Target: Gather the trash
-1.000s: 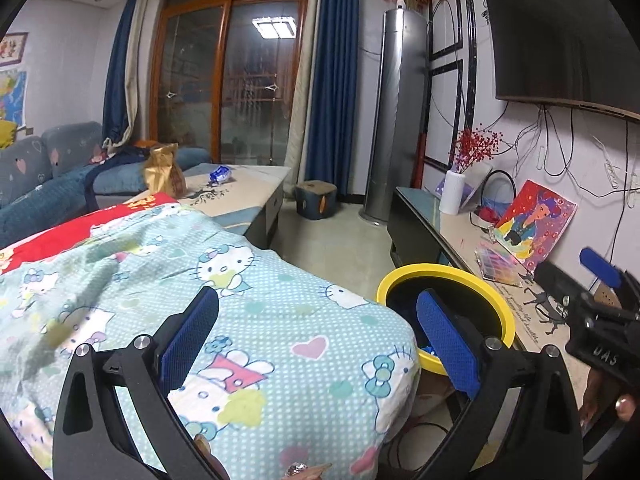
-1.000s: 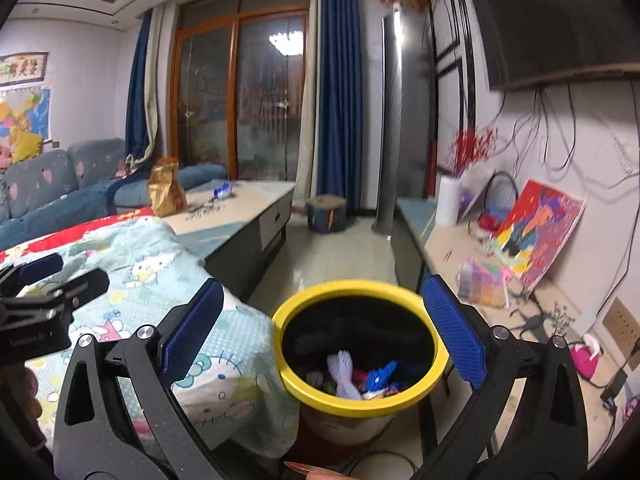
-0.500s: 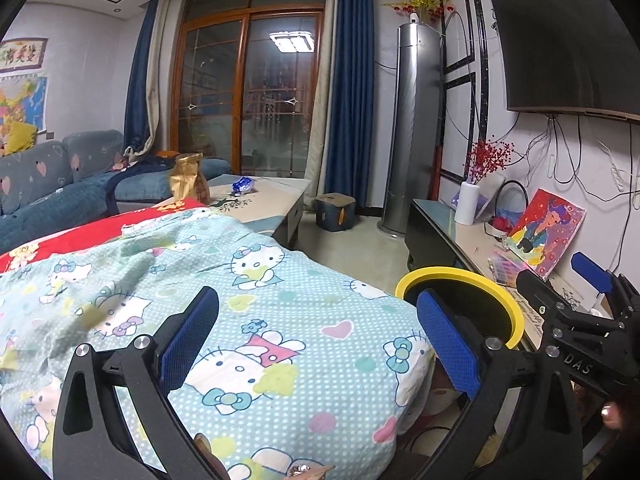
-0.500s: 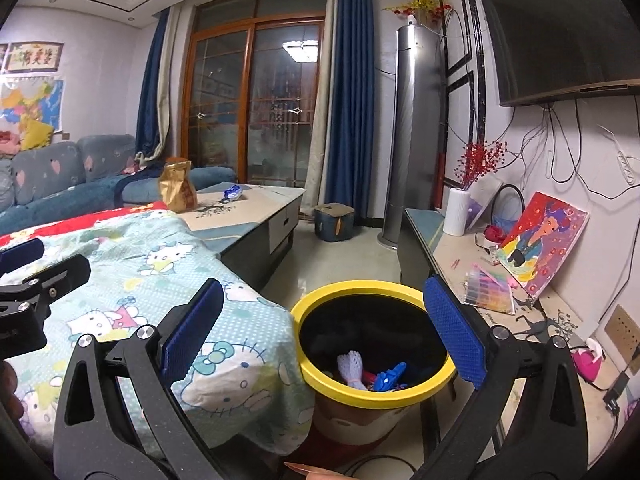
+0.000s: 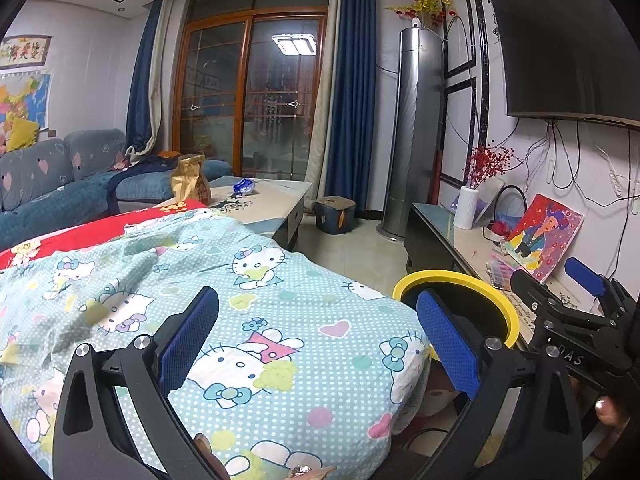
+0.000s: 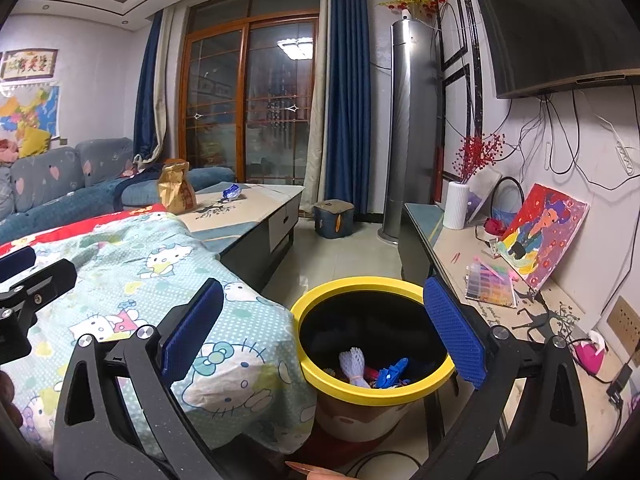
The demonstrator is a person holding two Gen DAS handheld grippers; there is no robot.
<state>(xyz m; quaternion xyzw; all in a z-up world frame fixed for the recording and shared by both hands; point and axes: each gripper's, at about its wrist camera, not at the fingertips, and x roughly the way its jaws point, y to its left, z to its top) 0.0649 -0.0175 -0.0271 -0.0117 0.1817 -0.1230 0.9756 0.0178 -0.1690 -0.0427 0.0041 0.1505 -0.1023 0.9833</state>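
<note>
Yellow-rimmed bin [image 6: 374,390], both tools gaping, empty

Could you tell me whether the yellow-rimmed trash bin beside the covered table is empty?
No, the yellow-rimmed trash bin already holds a white foam net sleeve and a crumpled blue wrapper.

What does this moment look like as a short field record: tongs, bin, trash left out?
left tongs: open, empty, over the Hello Kitty cover
right tongs: open, empty, above the yellow-rimmed bin
bin contents: white foam net, blue wrapper, other bits unclear
bin position: on the floor beside the covered surface
possible trash left: gold bag and blue wrapper on coffee table
</note>
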